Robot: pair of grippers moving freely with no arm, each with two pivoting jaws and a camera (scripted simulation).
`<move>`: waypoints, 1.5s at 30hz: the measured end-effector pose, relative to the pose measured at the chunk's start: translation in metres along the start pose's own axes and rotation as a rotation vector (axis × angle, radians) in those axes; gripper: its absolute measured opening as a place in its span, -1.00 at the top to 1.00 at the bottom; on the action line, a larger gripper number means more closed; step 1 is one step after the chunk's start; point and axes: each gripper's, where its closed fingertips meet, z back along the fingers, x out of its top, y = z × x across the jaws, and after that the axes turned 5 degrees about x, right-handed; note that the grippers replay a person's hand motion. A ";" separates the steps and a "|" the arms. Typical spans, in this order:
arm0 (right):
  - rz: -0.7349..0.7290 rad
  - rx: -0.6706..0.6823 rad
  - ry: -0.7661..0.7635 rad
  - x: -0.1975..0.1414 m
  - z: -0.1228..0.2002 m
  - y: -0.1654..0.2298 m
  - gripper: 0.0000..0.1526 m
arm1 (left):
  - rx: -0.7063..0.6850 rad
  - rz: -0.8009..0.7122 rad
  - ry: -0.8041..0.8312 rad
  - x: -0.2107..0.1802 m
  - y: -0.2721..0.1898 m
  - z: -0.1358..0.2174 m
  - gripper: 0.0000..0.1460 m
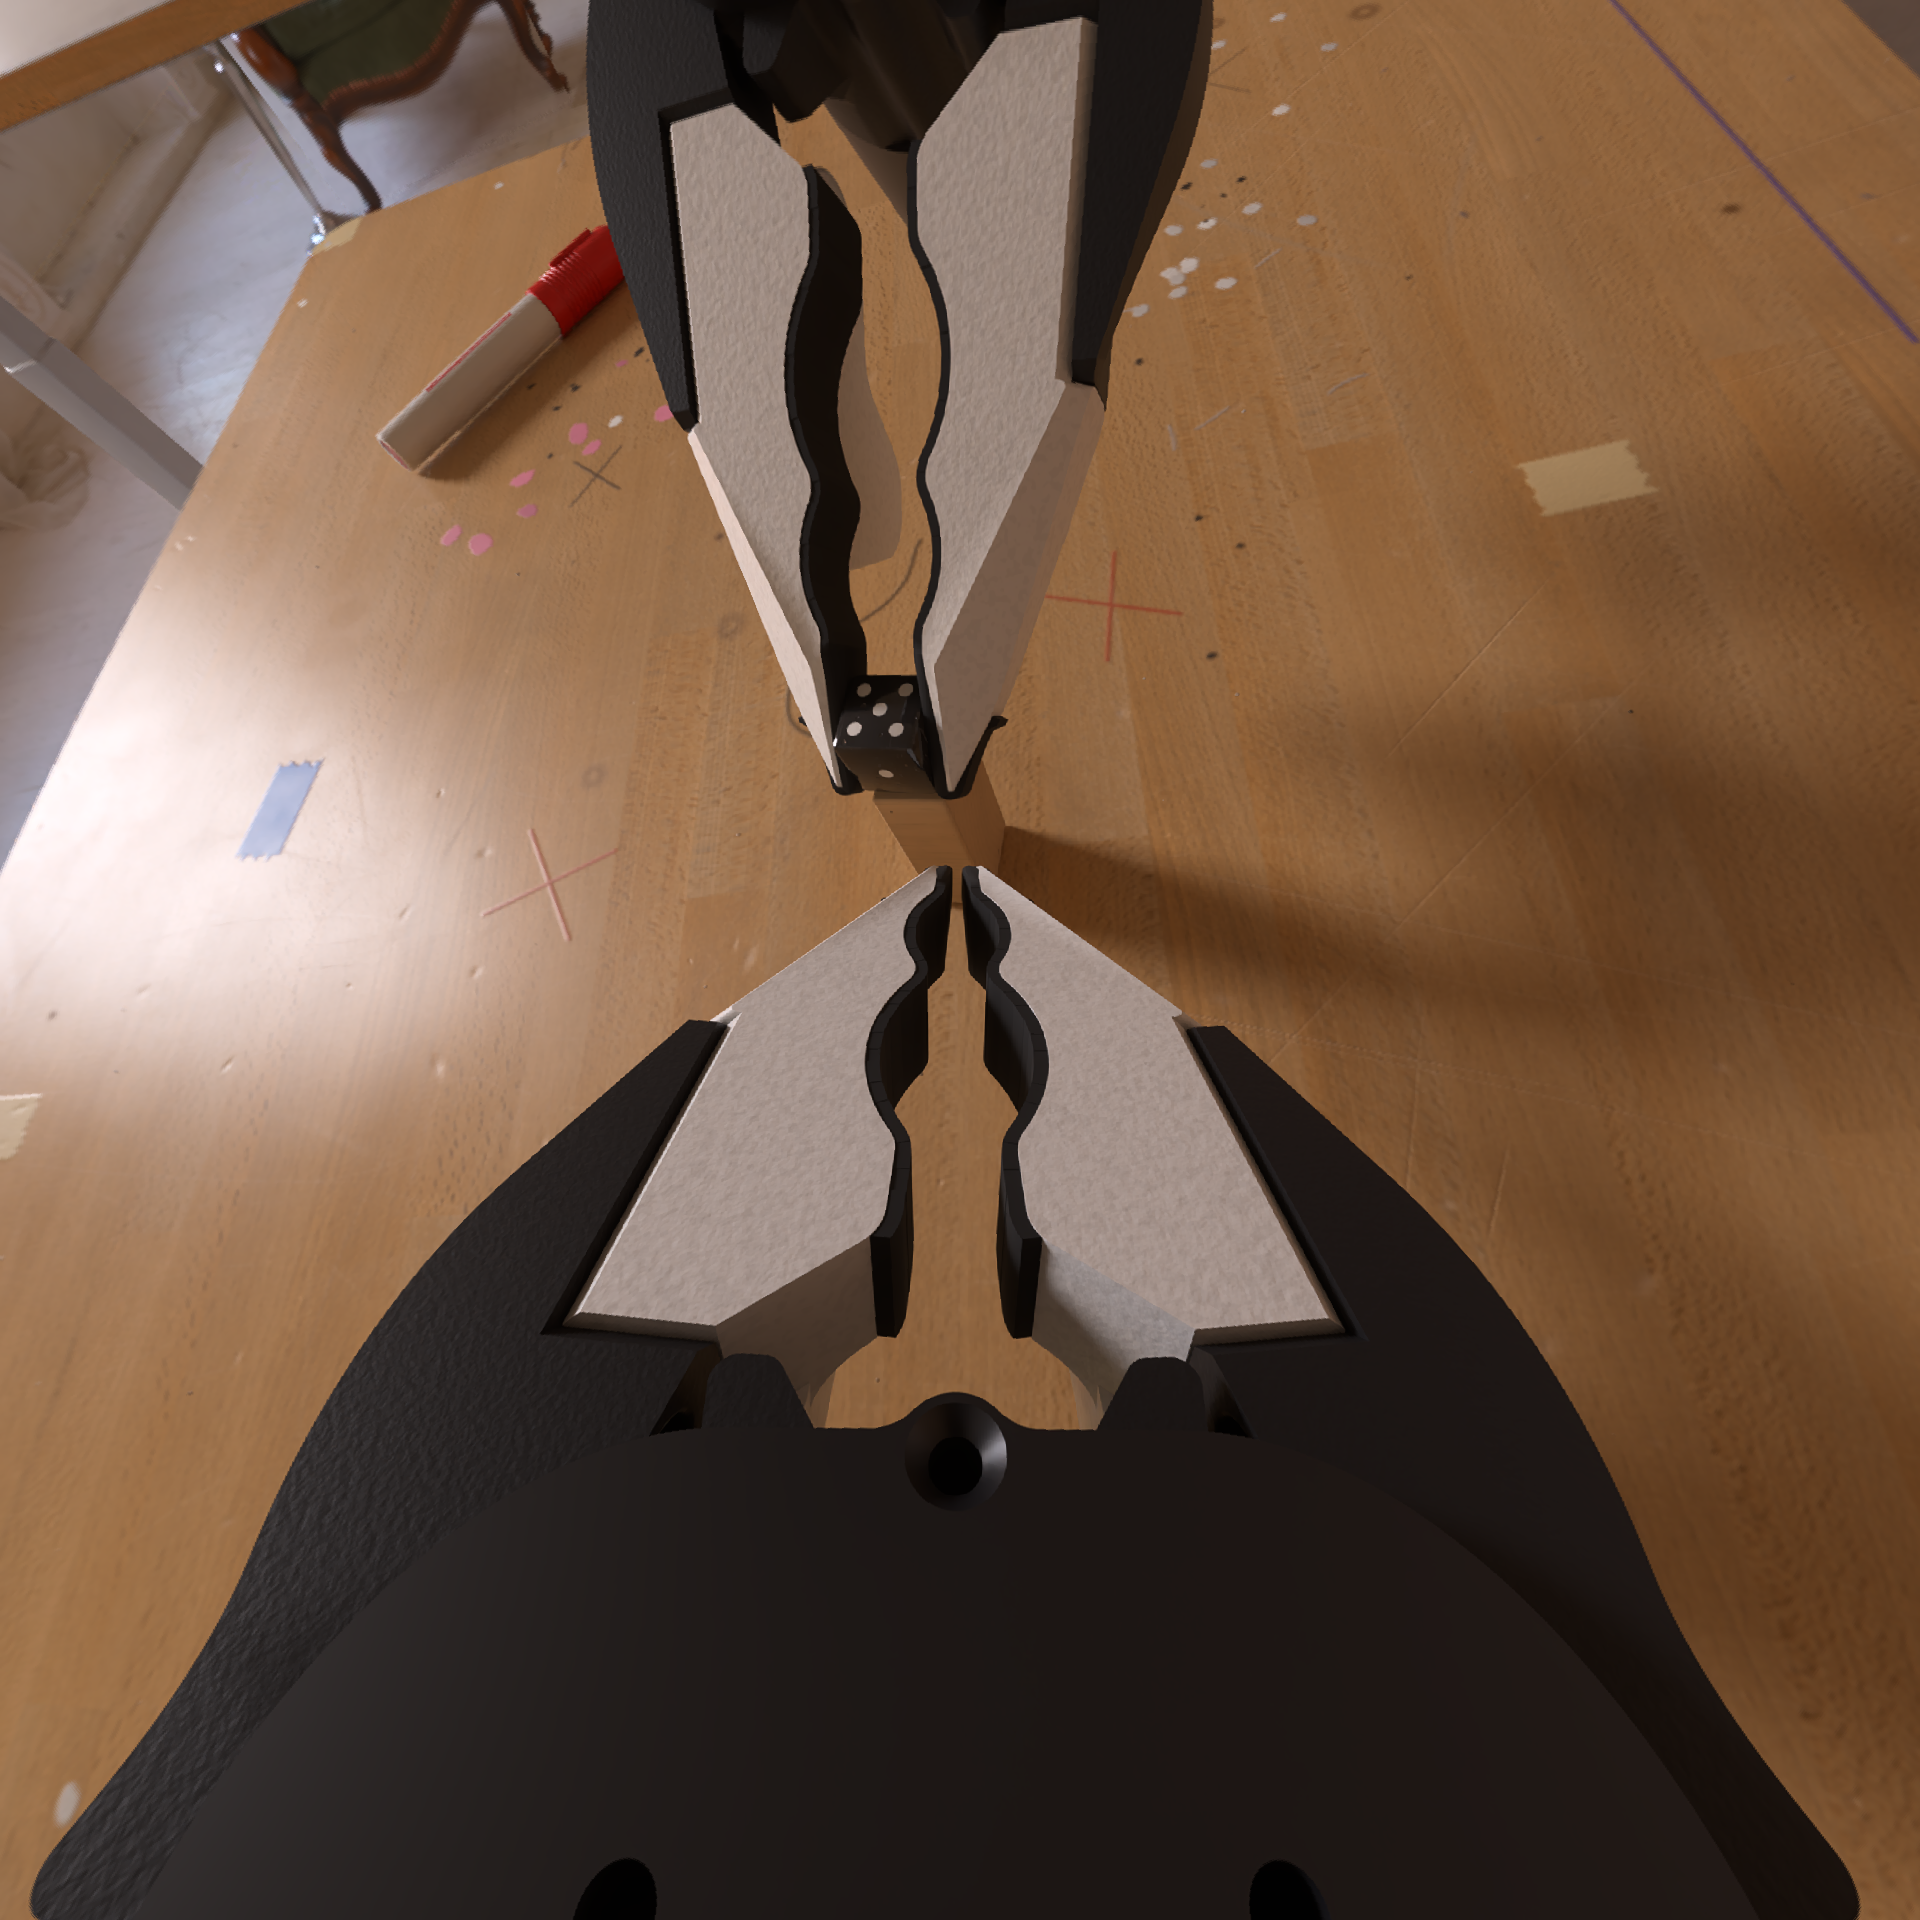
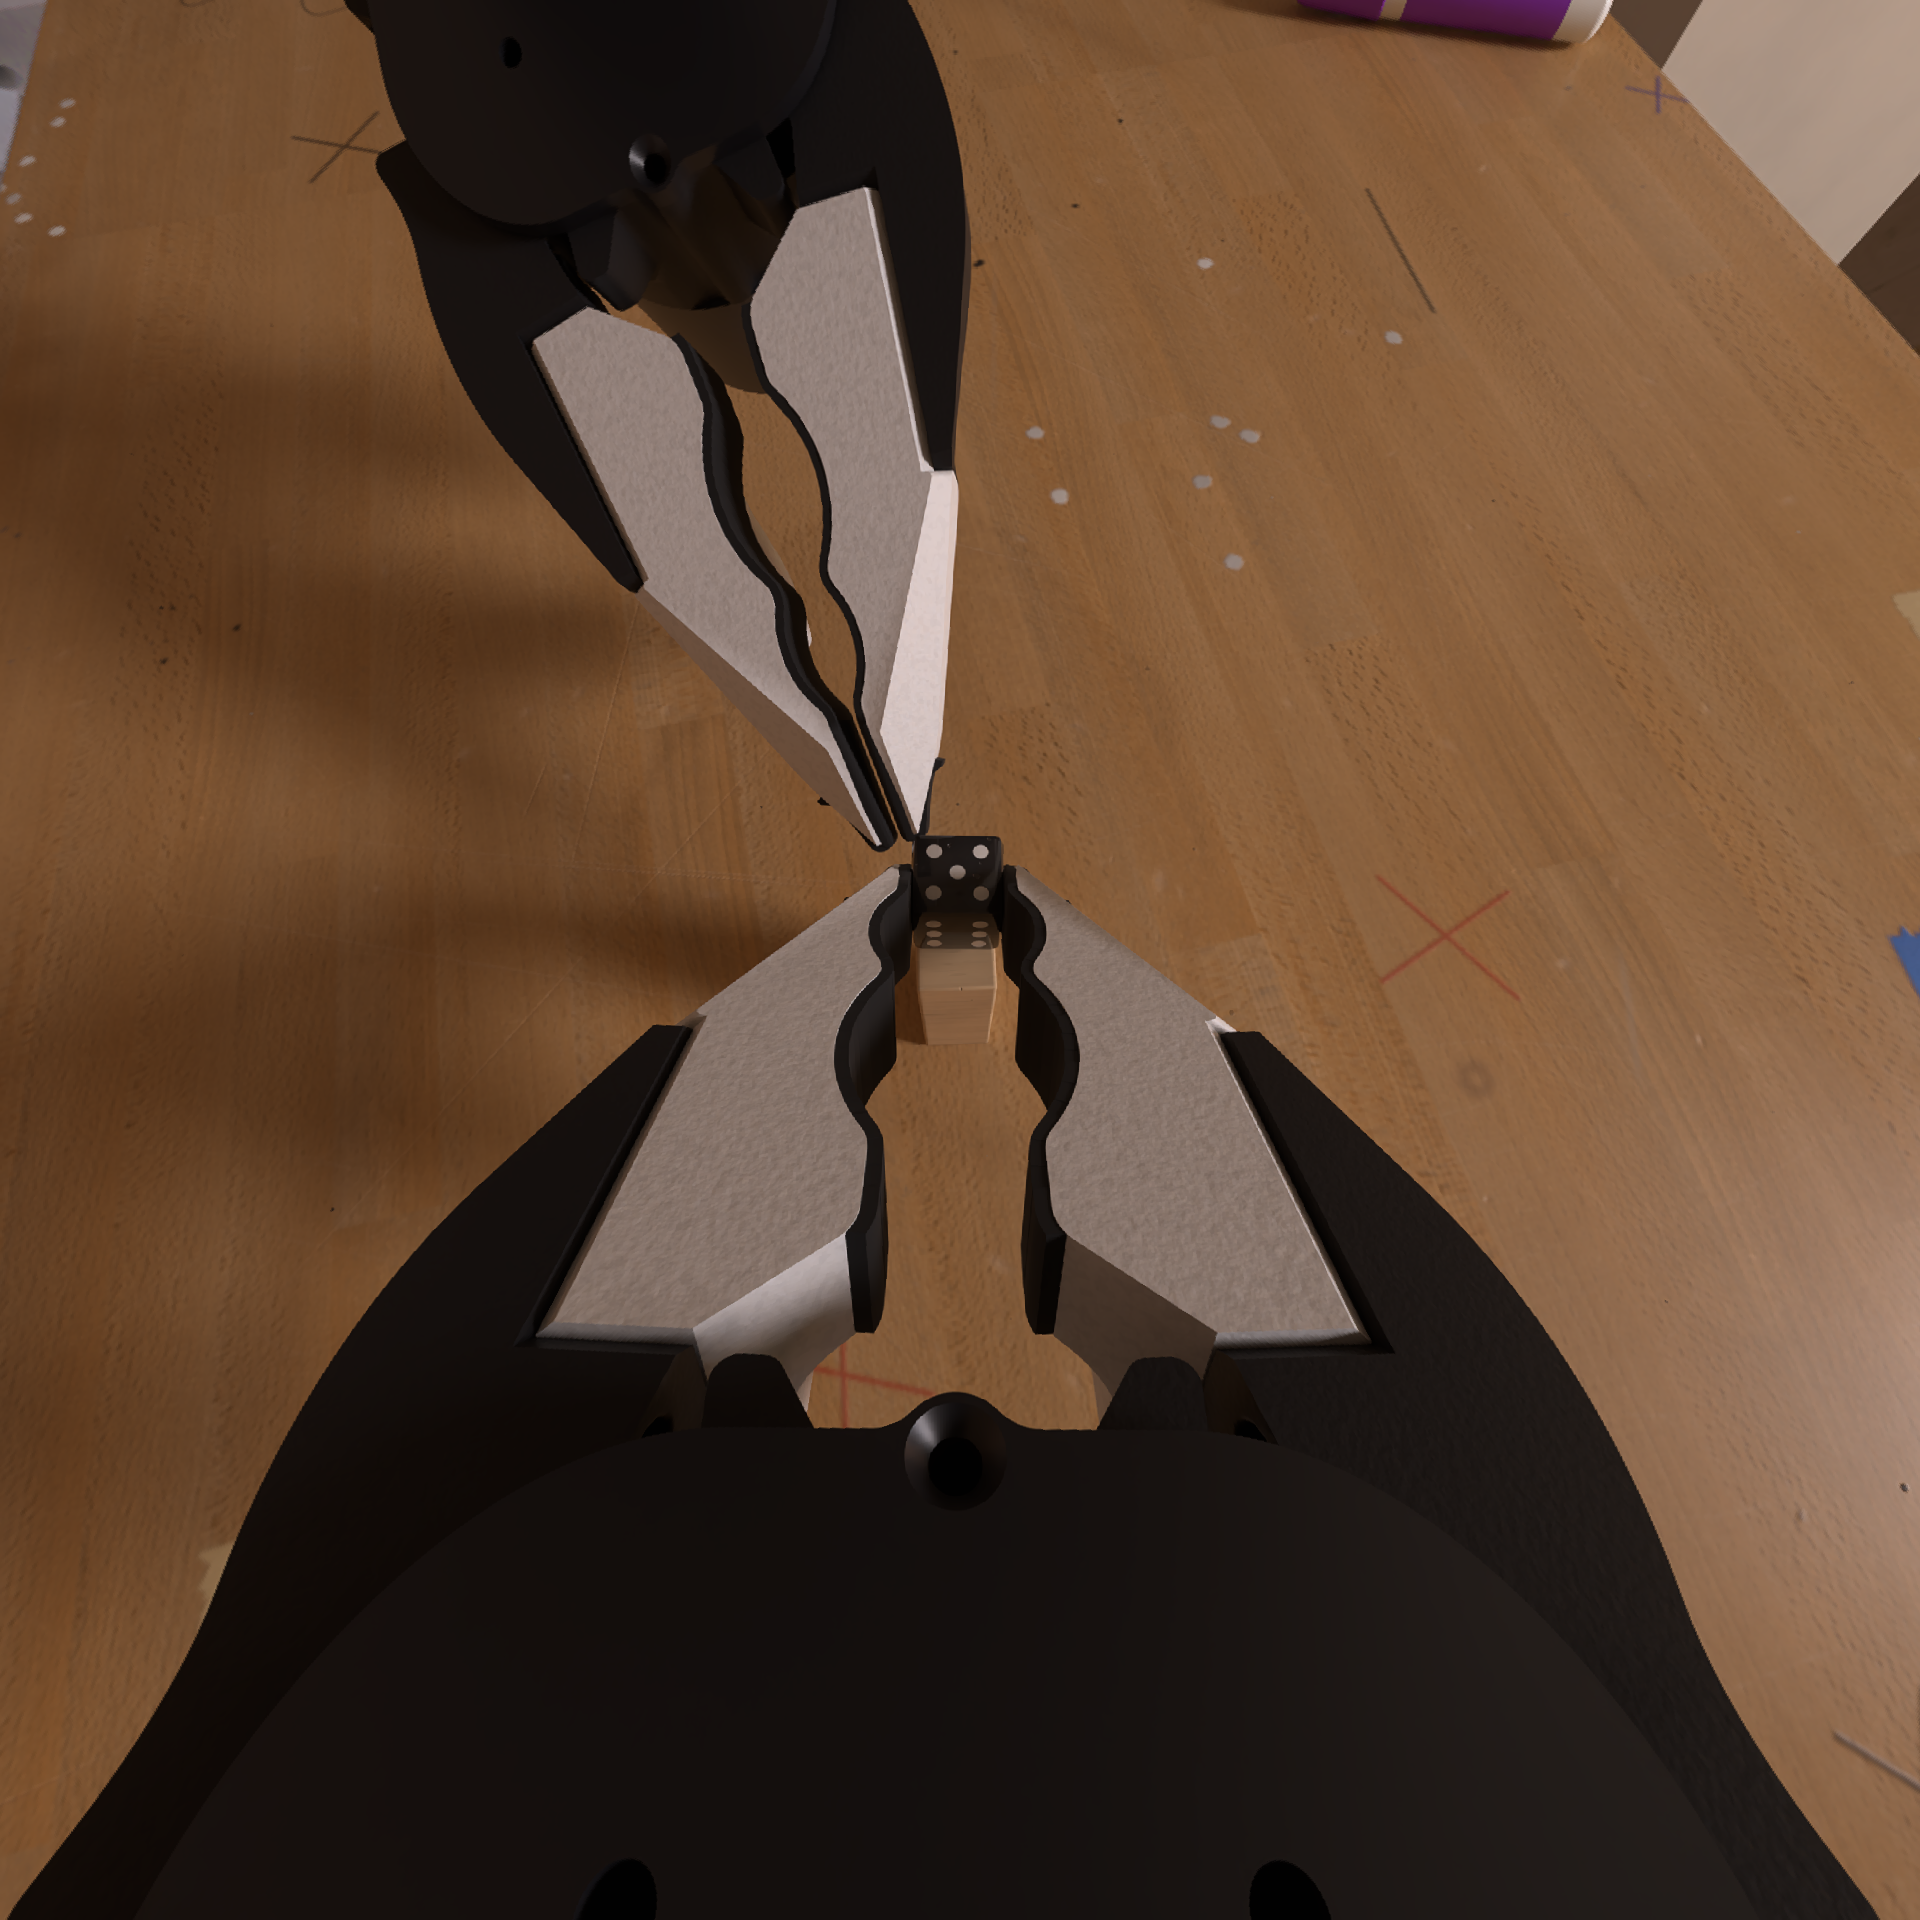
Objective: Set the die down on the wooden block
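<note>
A black die with white pips (image 2: 956,869) is pinched between the fingertips of my right gripper (image 2: 956,883), which is shut on it. The die sits directly over the top of a small wooden block (image 2: 956,1003) standing upright on the table; I cannot tell whether it touches the block. In the left wrist view the right gripper (image 1: 899,769) comes down from above with the die (image 1: 881,732) over the block (image 1: 961,831). My left gripper (image 1: 956,875) is shut and empty, its tips just short of the block. It also shows in the right wrist view (image 2: 891,831), beside the die.
A red-capped marker (image 1: 499,353) lies at the far left of the wooden table (image 1: 1455,935). A purple-and-white object (image 2: 1455,16) lies at the far edge. Pieces of tape (image 1: 1584,476) and drawn crosses (image 2: 1444,935) mark the top. The table edge (image 1: 135,603) runs along the left.
</note>
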 end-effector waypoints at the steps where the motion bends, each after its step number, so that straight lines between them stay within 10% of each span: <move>1: -0.001 0.003 -0.001 0.000 0.000 0.000 0.79 | 0.008 -0.010 0.001 0.001 0.001 0.000 0.98; 45: -0.006 0.068 -0.069 -0.003 0.002 0.003 0.78 | 0.084 -0.139 0.003 0.005 0.002 -0.003 0.98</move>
